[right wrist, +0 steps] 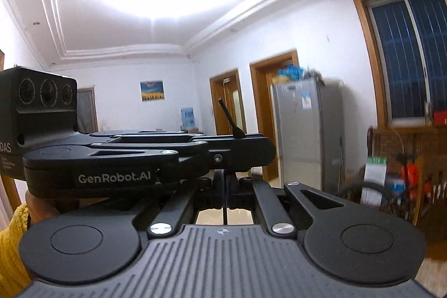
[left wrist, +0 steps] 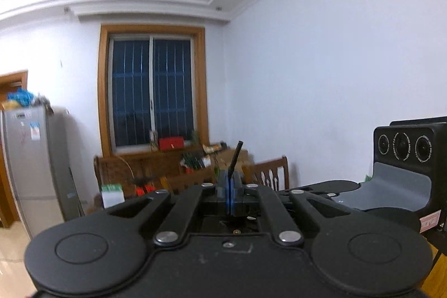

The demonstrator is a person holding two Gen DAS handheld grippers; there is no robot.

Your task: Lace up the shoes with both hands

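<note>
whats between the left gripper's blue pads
a black lace tip, pinched by the shut left gripper and sticking up; seen in the left wrist view

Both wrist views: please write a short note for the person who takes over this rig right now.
Left claw: shut on a black lace tip, which sticks up past the fingers.
Right claw: shut; I cannot tell whether it holds lace. It sits just behind and under the left claw.
Shoe: not in view; both cameras face the room.
Done: cannot be judged from here.
Left: probably bring the claws down to the shoe, check the eyelets, then go on threading.
</note>
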